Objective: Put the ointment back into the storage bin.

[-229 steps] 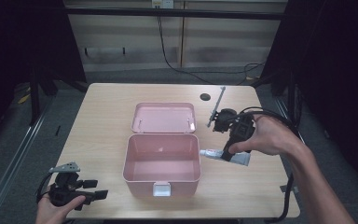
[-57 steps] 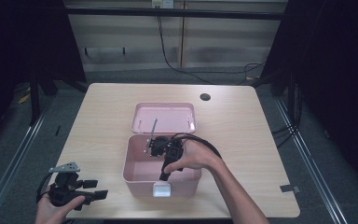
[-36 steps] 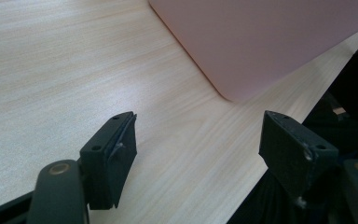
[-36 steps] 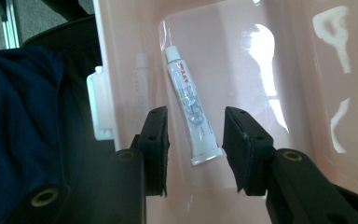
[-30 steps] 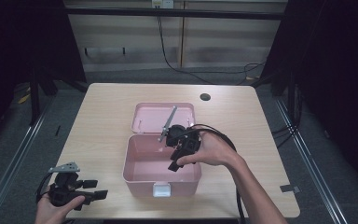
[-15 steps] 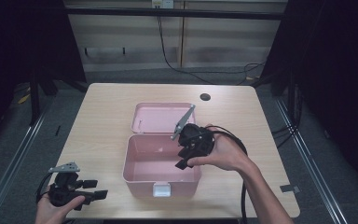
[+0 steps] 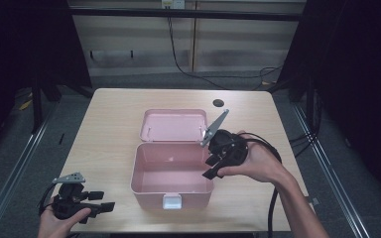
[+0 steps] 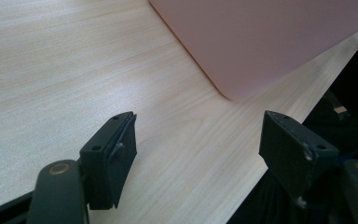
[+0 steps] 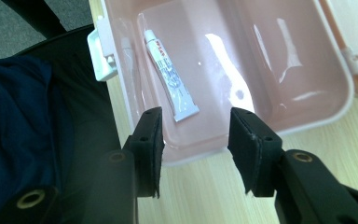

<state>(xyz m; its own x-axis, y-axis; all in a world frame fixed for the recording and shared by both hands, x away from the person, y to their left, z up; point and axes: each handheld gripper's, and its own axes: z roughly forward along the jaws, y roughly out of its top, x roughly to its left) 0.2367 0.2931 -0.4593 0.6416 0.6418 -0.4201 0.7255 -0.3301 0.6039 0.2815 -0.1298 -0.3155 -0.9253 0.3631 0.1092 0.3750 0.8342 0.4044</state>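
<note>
Right gripper view shows us a tube (image 9: 170, 74) lying inside the pink box (image 9: 303, 114), unseen from above; our right gripper (image 9: 196, 140), jaws just opening and empty, has backed off rightward. Left gripper (image 8: 198, 144) rests spread.

Pale wooden table (image 7: 119, 119) (round hole (image 7: 218, 103)) amid dark curtains (image 7: 362, 74)

Lab: black-curtained rig around a bare table (image 7: 119, 114).
</note>
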